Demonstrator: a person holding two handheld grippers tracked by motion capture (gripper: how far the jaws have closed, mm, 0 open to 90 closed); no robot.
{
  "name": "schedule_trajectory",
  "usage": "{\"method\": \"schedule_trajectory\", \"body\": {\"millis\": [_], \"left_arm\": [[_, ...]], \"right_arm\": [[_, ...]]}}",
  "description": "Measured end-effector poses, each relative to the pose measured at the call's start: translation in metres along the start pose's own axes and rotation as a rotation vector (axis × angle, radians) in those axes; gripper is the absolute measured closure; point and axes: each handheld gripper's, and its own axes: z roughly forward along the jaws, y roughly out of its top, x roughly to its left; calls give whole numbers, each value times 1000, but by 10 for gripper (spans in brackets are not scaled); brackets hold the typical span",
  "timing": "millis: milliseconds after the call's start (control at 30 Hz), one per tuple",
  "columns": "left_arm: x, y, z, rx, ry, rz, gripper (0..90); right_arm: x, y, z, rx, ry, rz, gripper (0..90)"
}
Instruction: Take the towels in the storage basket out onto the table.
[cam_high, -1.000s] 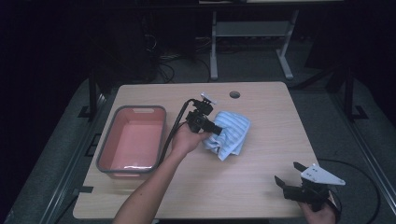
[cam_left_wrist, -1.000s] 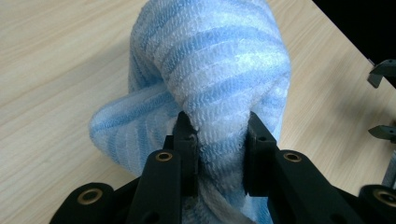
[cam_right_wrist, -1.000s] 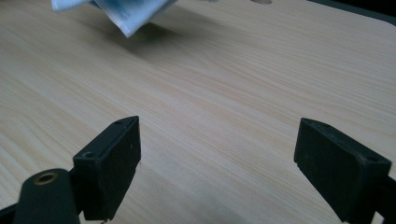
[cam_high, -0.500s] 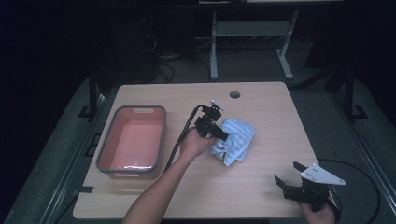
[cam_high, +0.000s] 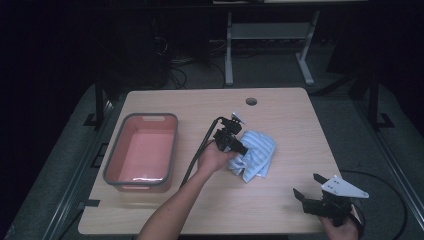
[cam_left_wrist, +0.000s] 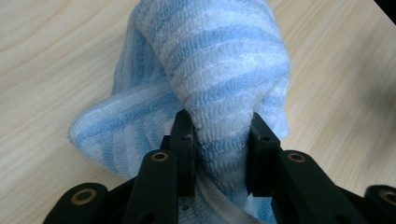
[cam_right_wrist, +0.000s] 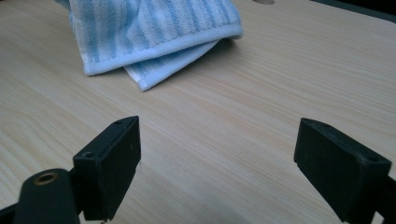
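My right gripper sits at the lower right of the high view, jaws spread wide over bare table, holding nothing. Past it, at frame centre, my left gripper pinches a bunched fold of the towel, though its jaws have just been easing apart. The towel is pale blue with white stripes, crumpled, lying on the table. A pink tub stands at centre left.

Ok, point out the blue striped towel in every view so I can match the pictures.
High view: the towel lies mid-table, right of the pink tub, with the left gripper at its left edge.
Left gripper view: centre, a fold bunched between the jaws.
Right gripper view: top left, lying on the table.
Shared landmark: the light wood-grain tabletop.
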Motion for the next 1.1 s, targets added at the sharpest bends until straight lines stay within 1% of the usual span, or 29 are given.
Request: {"method": "schedule_trajectory", "body": {"millis": [133,267,400,500,567,633,667,800,867,933,1000,1067,1100], "left_arm": [[-1,-1,4,6,0,1,679],[-2,-1,4,0,1,6,674],[-2,-1,4,-3,1,4,656],[-2,-1,3,-9,-8,-6,618],[-2,-2,1,-19,-4,-6,582],[-1,-3,-2,-15,-7,-9,546],[-1,-3,-2,-16,-10,-5,543],[-2,-7,-8,-43,-16,-1,501],[-2,-9,-10,-53,-6,-4,463],[-1,-11,-15,-71,-7,-5,453],[0,-13,-19,-88,1,-9,425],[1,-15,-24,-94,1,1,425],[0,-16,-26,-102,1,0,424]], "right_arm": [[0,-1,0,2,-1,0,143],[-1,-1,0,-1,-3,1,143],[-1,-1,0,0,-4,1,143],[-1,-1,0,4,-3,4,143],[0,-1,0,3,0,3,143],[0,-1,0,3,-1,-1,143],[1,-1,0,2,-1,0,143],[0,-1,0,7,-3,-6,143],[0,0,1,6,-3,-5,143],[1,0,1,8,-1,-7,143],[1,0,2,11,0,-10,143],[1,0,3,11,0,-15,143],[1,0,3,11,-1,-15,143]]}}
